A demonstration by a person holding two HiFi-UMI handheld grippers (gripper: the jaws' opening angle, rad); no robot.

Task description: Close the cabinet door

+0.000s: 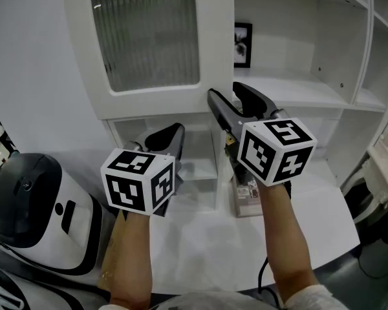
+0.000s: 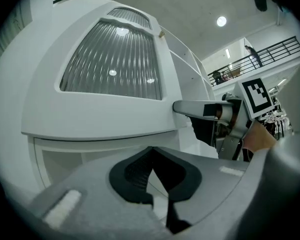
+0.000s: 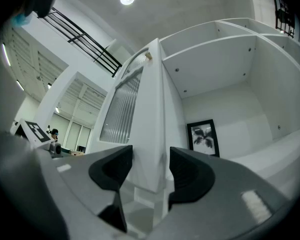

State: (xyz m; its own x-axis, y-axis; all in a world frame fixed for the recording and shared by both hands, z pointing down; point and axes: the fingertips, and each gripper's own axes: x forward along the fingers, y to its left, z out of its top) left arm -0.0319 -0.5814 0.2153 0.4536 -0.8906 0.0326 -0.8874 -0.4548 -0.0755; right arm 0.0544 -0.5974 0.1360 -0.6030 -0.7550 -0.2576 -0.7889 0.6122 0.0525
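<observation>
The white cabinet door (image 1: 149, 37) with a ribbed glass pane stands swung out to the left of the open shelves. My right gripper (image 1: 227, 93) is at the door's free edge, with its jaws wide apart. In the right gripper view that door edge (image 3: 151, 109) runs between the two pads of the right gripper (image 3: 149, 156), with a small gap showing on each side. My left gripper (image 1: 176, 131) is lower, under the door's bottom rail, its jaws closed on nothing. The left gripper view has the left gripper (image 2: 151, 153) low in frame, the door (image 2: 110, 59) above it and the right gripper's finger (image 2: 190, 107) beside the door.
A framed black-and-white picture (image 1: 243, 44) leans at the back of the open shelf (image 1: 297, 89). A small labelled box (image 1: 249, 191) stands on the white counter (image 1: 200, 244). A white machine with a black dome (image 1: 32, 199) sits at the lower left.
</observation>
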